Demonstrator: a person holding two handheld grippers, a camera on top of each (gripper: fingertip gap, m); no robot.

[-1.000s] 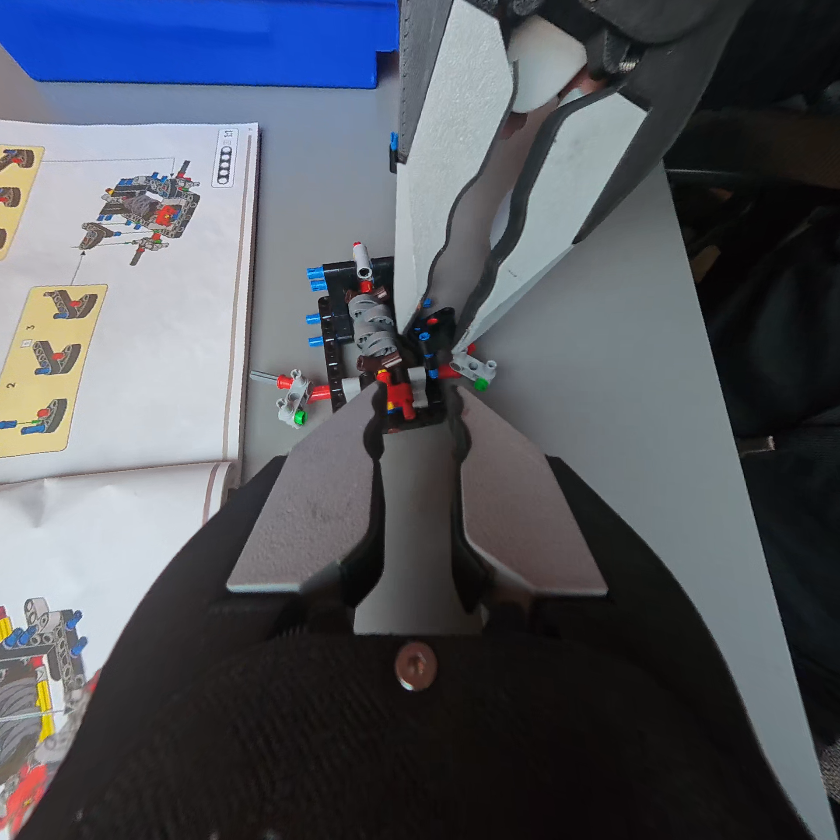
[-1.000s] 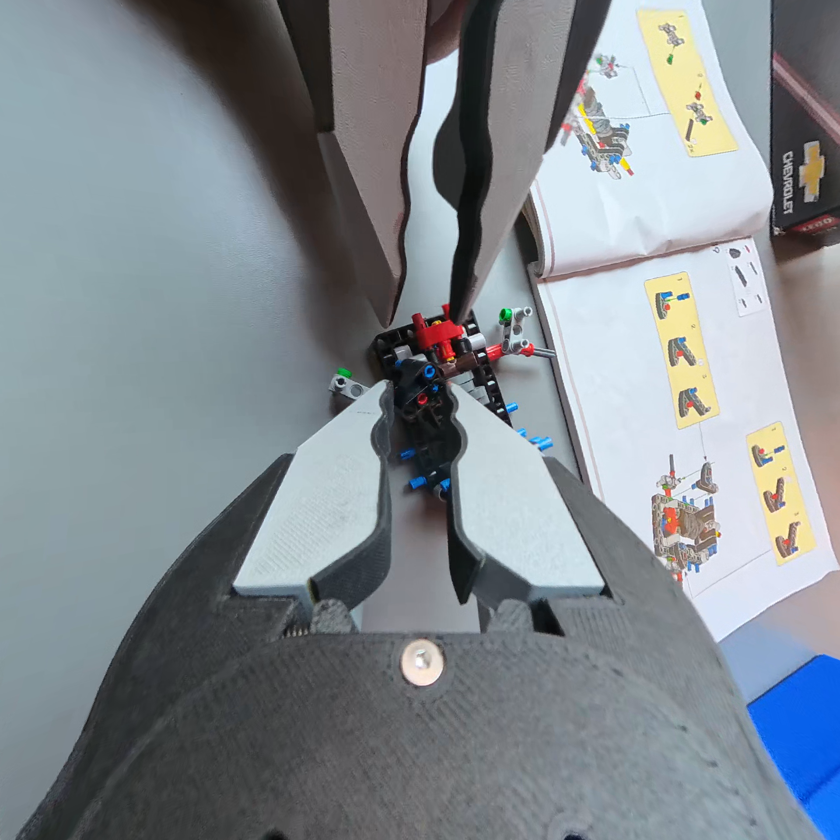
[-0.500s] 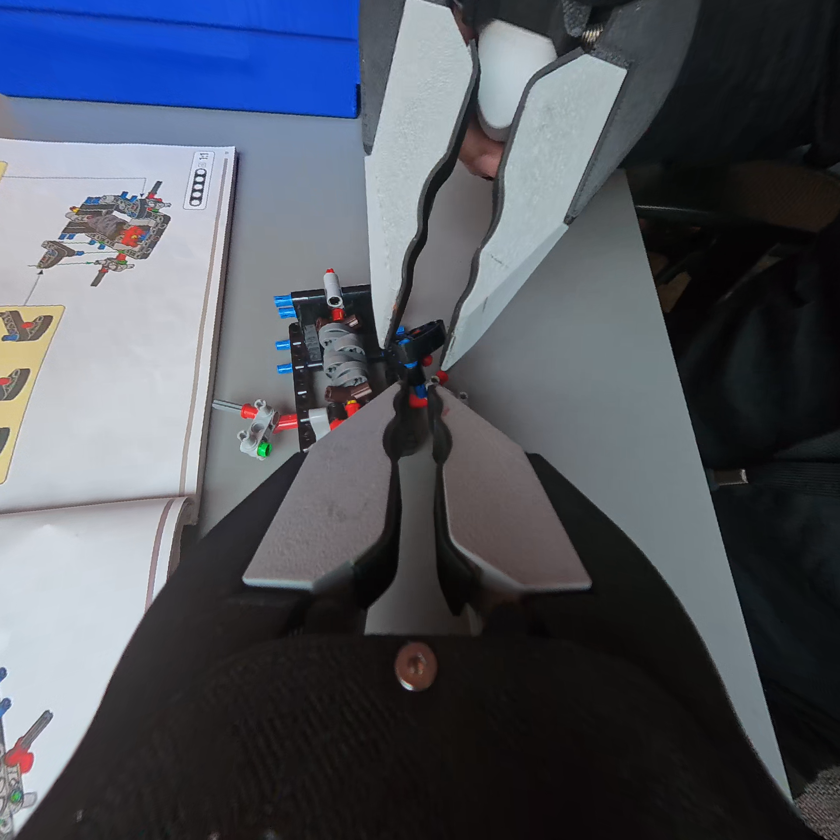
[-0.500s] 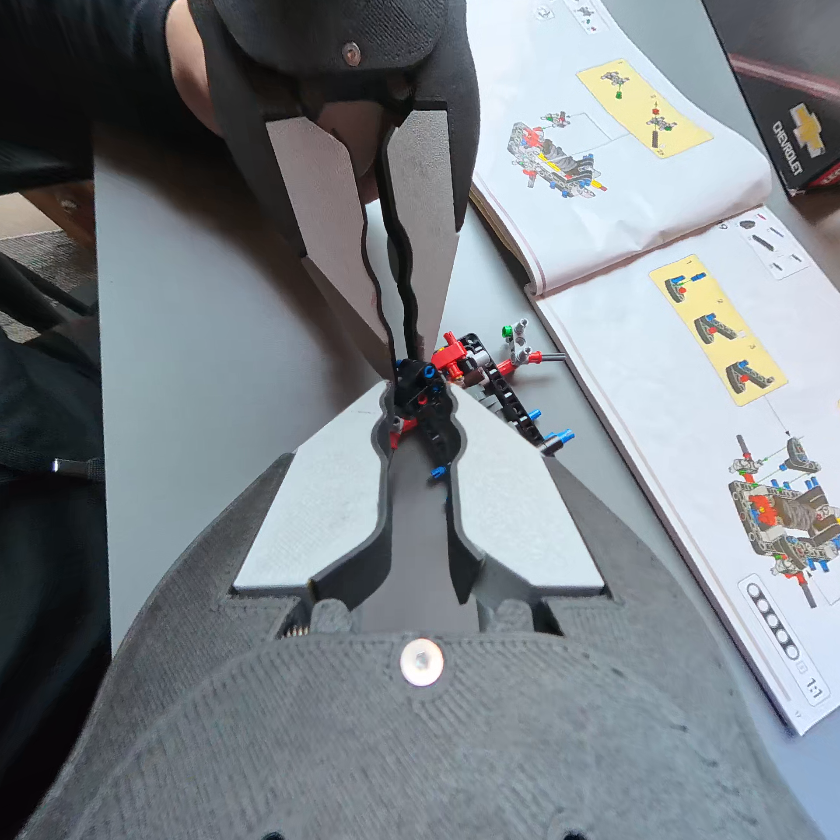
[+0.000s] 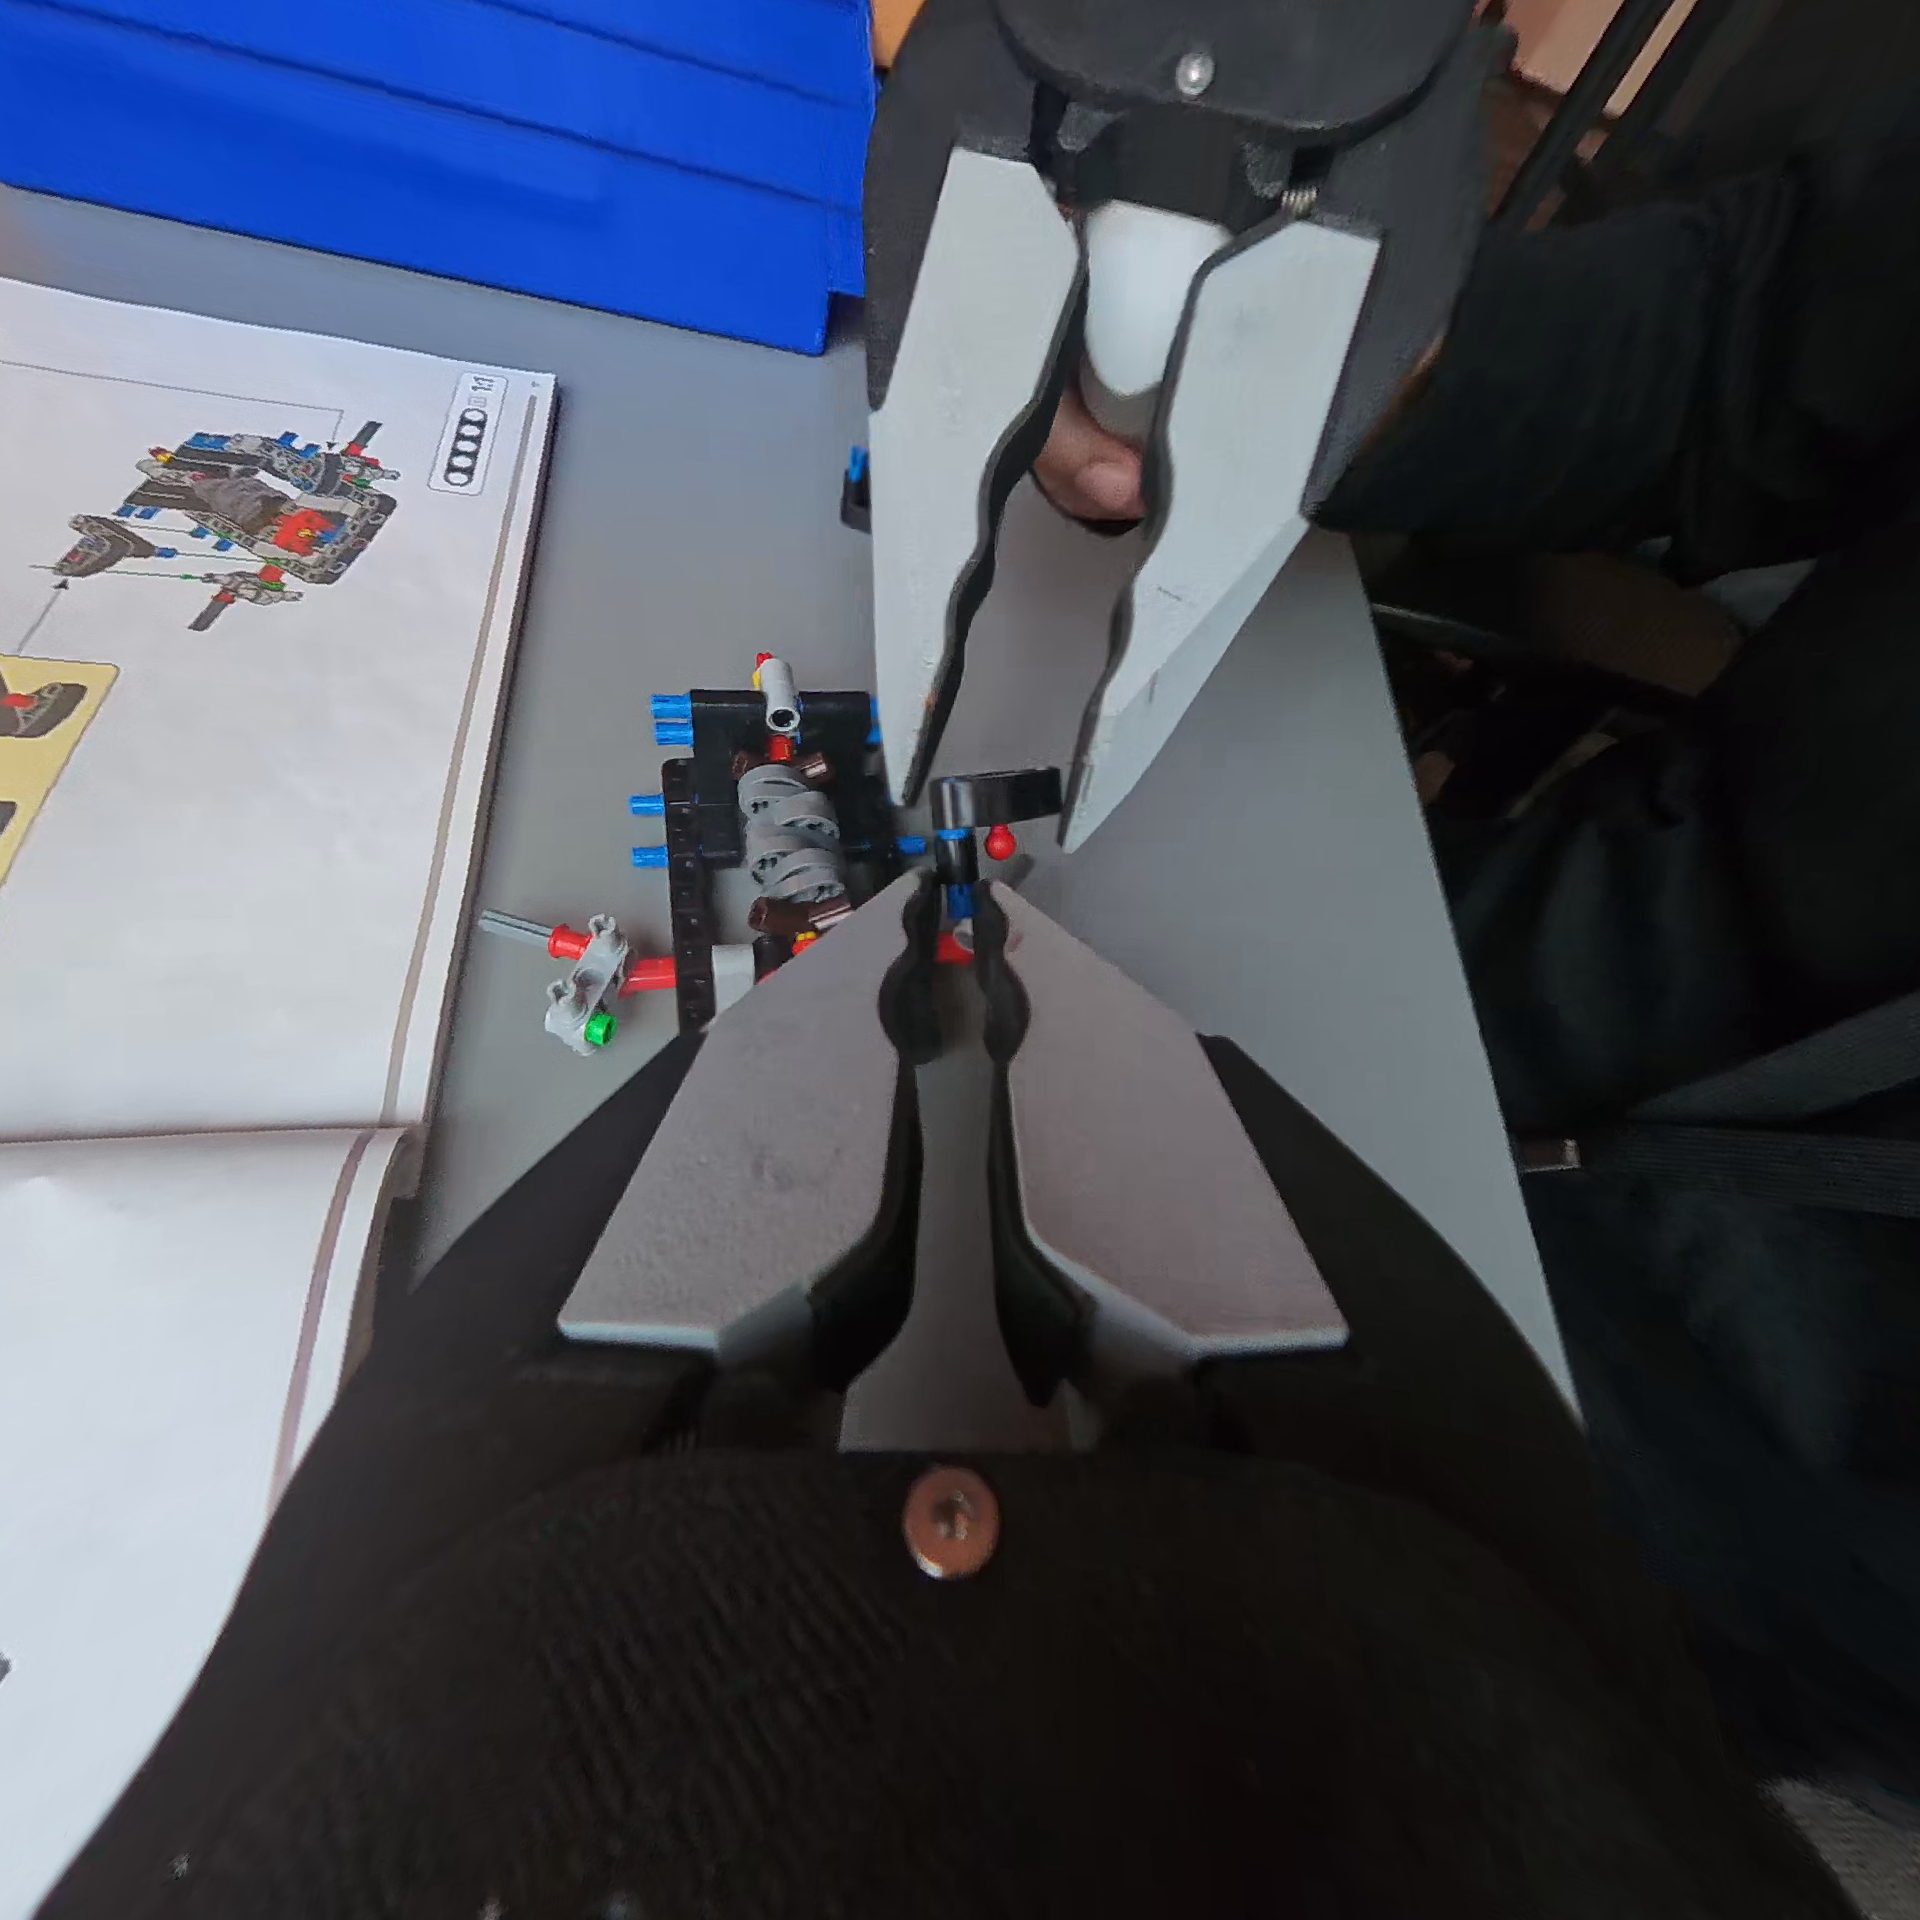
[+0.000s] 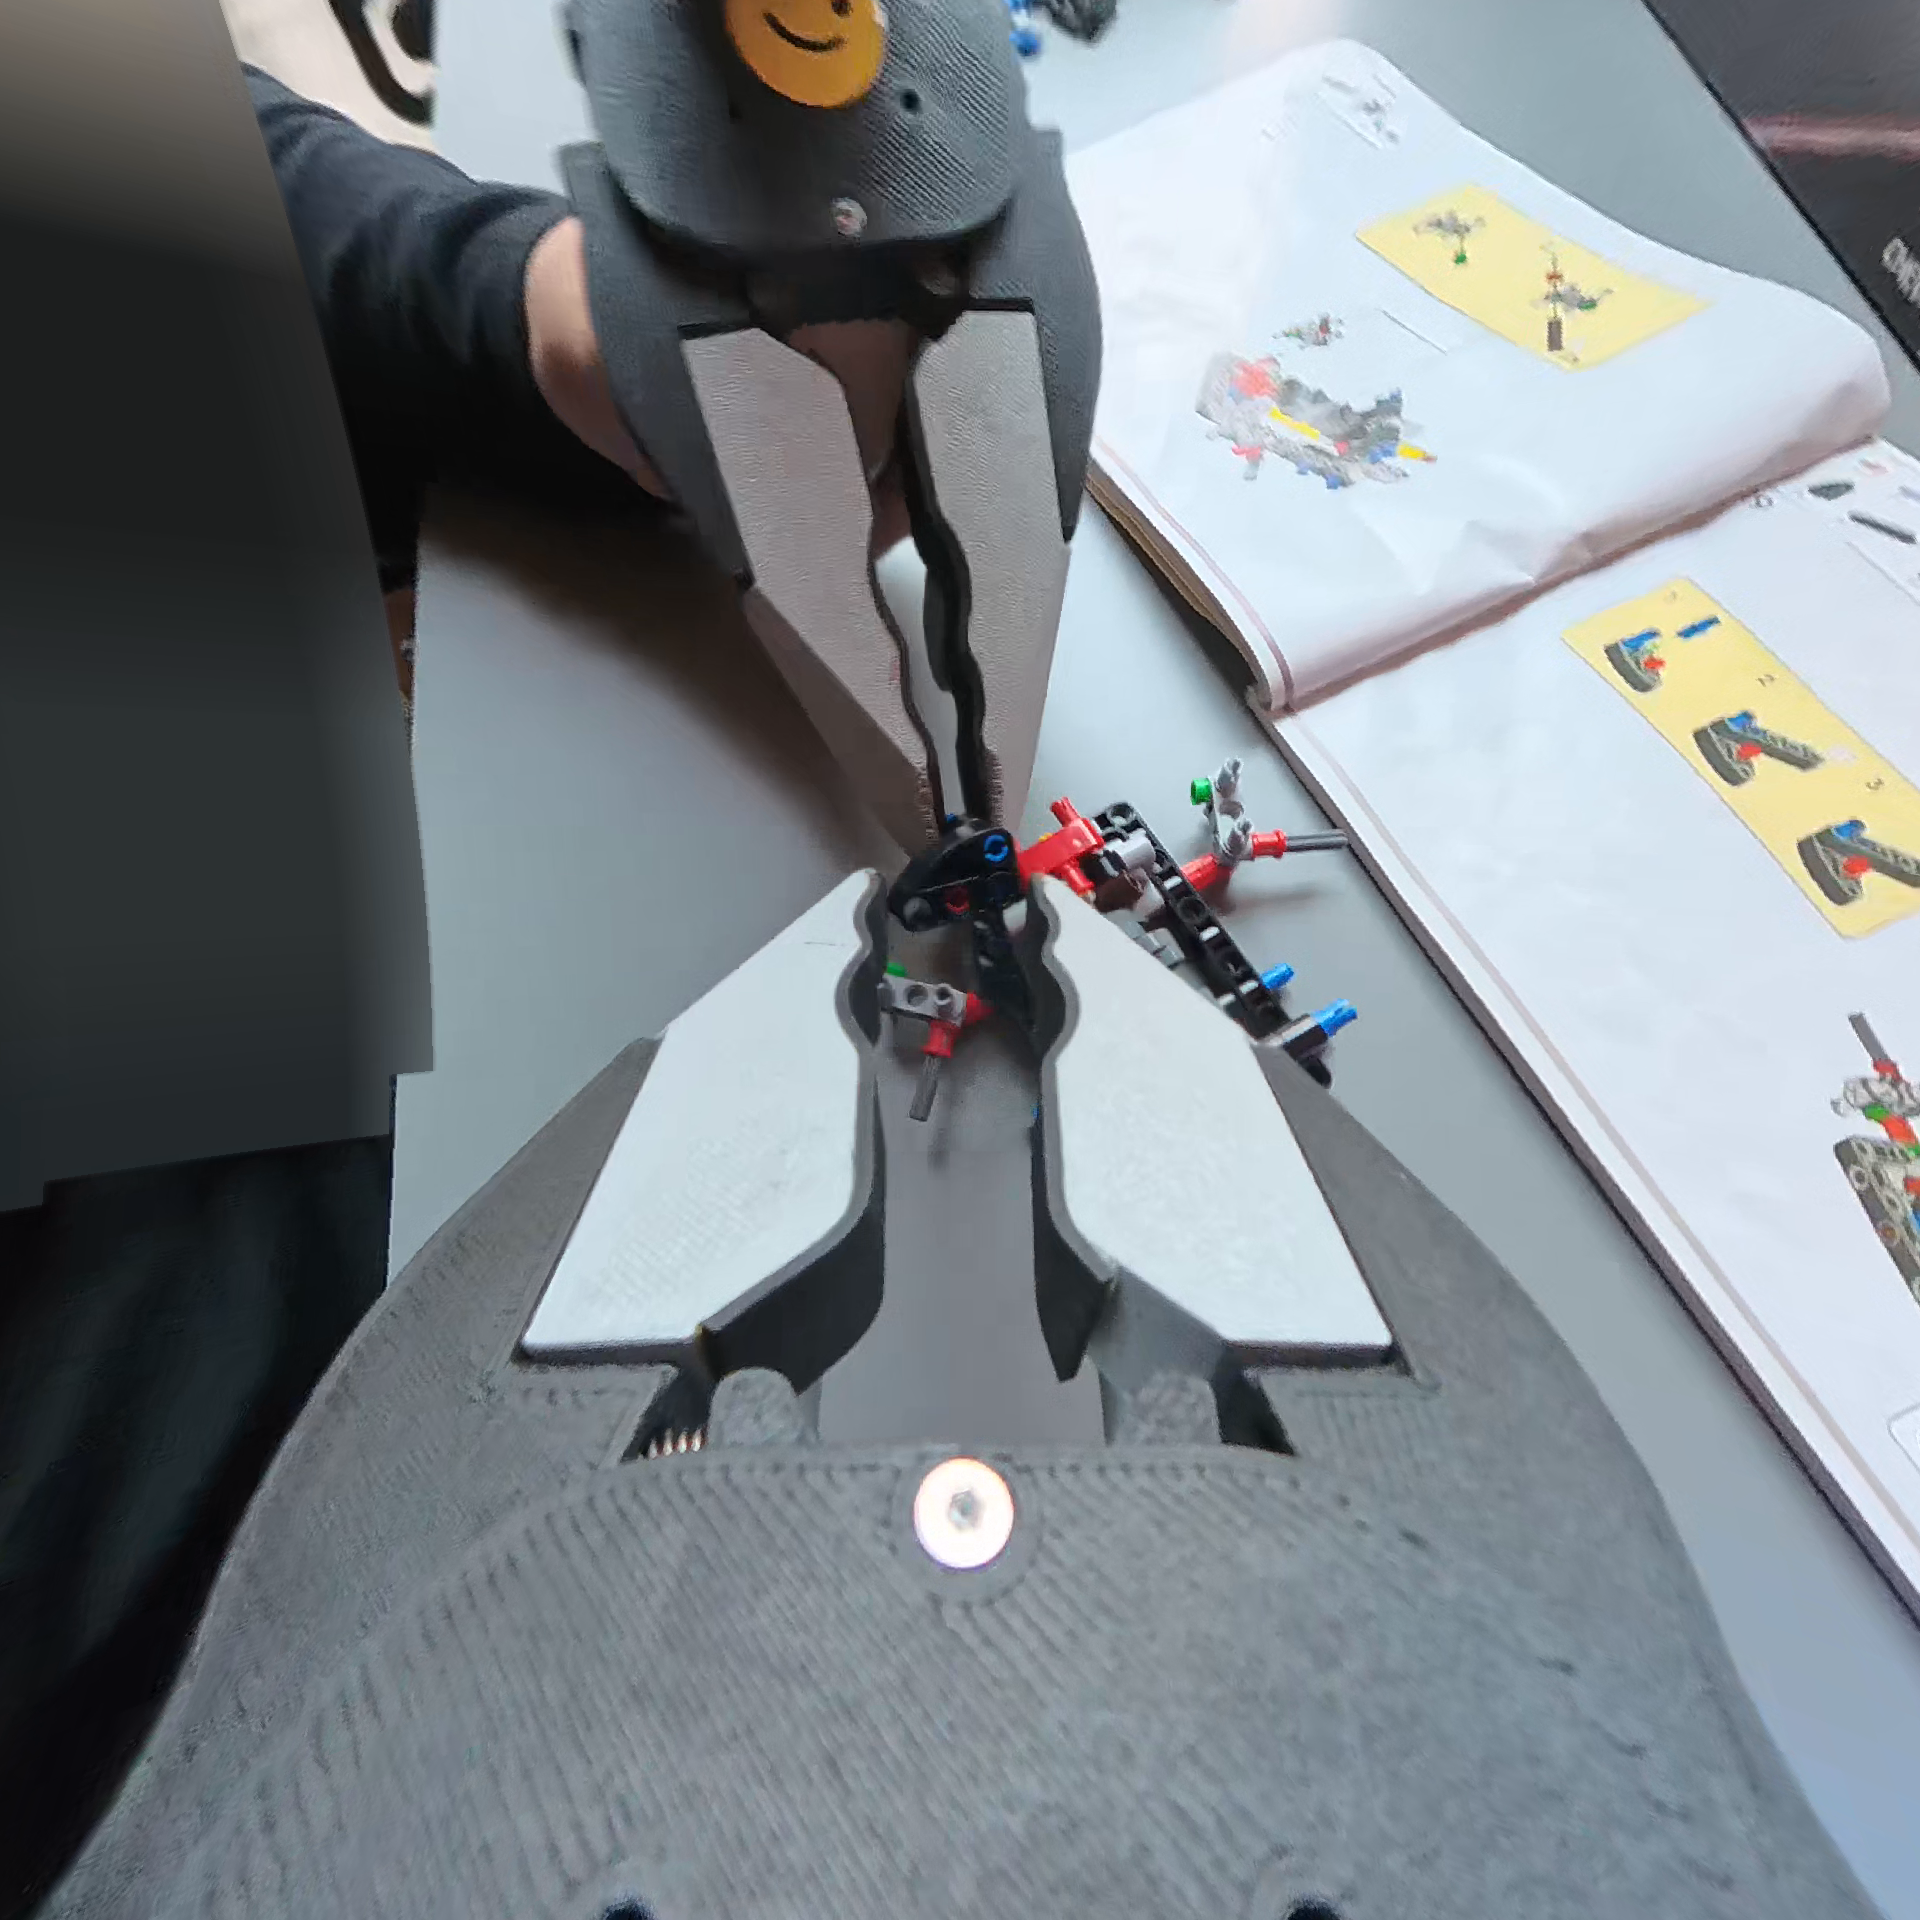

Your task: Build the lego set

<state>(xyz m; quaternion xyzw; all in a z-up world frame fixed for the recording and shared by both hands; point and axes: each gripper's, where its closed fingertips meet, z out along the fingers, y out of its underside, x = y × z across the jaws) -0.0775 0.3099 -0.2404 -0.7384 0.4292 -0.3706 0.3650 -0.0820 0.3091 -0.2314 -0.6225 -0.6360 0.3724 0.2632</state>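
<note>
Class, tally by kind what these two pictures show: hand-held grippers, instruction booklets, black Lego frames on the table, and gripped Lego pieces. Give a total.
Hand-held grippers: 2, the left hand-held gripper and the right hand-held gripper
instruction booklet: 1
black Lego frame: 1
small black Lego piece, gripped by both: 1
Total: 5

Lego frame [image 5: 727, 831] on bench [image 5: 1247, 935], just right of open instruction booklet [image 5: 260, 779] in left wrist view. Small axle piece [image 5: 582, 977] between booklet and frame. Bin [image 5: 416, 156] behind booklet at bench's far edge. Two hand-held grippers meet tip to tip over frame's right side.
</note>
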